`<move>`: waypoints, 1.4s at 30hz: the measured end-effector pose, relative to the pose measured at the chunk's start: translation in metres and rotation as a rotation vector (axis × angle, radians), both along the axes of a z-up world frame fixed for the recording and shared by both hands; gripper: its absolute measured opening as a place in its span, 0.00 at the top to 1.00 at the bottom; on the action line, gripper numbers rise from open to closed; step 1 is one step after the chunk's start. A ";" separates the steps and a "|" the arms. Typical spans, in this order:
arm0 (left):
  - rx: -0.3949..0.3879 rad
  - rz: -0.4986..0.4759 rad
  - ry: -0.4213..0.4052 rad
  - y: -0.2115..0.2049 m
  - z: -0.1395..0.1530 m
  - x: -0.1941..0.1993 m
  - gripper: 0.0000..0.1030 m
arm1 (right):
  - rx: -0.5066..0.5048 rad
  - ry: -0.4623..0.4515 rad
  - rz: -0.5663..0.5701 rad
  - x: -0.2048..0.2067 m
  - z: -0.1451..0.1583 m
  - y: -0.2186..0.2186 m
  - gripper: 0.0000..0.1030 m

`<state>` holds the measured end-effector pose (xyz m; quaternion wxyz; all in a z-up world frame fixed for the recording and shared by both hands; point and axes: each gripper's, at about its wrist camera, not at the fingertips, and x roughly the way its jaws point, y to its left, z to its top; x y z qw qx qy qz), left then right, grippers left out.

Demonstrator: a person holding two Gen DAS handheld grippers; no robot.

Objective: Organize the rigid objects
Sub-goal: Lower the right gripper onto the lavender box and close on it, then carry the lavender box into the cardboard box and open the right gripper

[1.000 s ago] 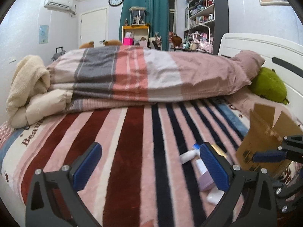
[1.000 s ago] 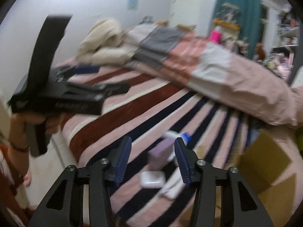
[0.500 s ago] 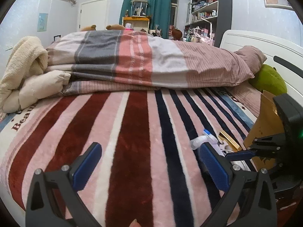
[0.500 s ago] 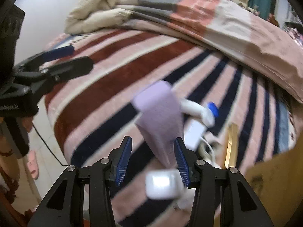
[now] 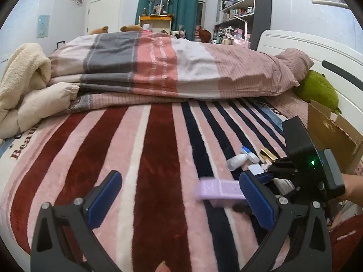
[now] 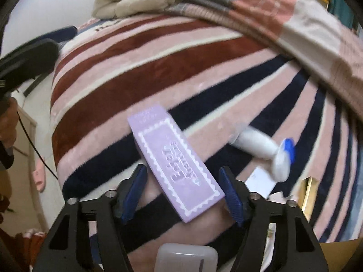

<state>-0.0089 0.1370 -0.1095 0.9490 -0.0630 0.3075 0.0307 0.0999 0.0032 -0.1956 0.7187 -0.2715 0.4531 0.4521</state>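
- left gripper (image 5: 179, 201): fingers spread wide, nothing between them, hovering low over the striped blanket (image 5: 158, 149), idle.
- lilac box (image 6: 174, 161): lies flat on the blanket, slanted, its near end between the right gripper (image 6: 183, 192) fingers. Pads stand apart from both long sides, no contact seen, so not yet gripped.
- step in hand, my read: right gripper lined up for a pinch on the lilac box. Next move calls for closing across the narrow width; the box sits askew to the fingers, so a slight wrist turn first would square the grip.
- white earbud-style case (image 6: 187, 258): just below the box, under the gripper.
- white bottle with blue cap (image 6: 265, 149): right of the box, blurred, lying on its side.
- small white card (image 6: 261, 182) and gold item (image 6: 306, 195): beside the bottle.
- cardboard box (image 5: 333, 136): open, far right on the bed, likely the drop spot.
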 end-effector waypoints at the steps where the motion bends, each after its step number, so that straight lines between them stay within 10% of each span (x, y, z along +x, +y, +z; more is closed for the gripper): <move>1: -0.010 -0.006 0.004 0.001 -0.001 -0.001 0.00 | 0.006 -0.004 -0.009 0.000 0.000 -0.002 0.54; 3: -0.046 -0.039 0.014 0.001 -0.002 0.001 0.00 | 0.027 -0.015 -0.026 -0.003 0.005 -0.007 0.68; 16: -0.222 -0.357 -0.061 -0.059 0.048 0.023 0.01 | 0.235 -0.147 -0.083 -0.059 0.102 -0.050 0.68; 24: -0.179 -0.507 -0.140 -0.131 0.105 0.045 0.41 | 0.354 -0.240 -0.199 -0.065 0.171 -0.113 0.68; 42: -0.153 -0.767 0.050 -0.271 0.098 0.121 0.39 | 0.235 -0.186 -0.518 -0.025 0.173 -0.256 0.67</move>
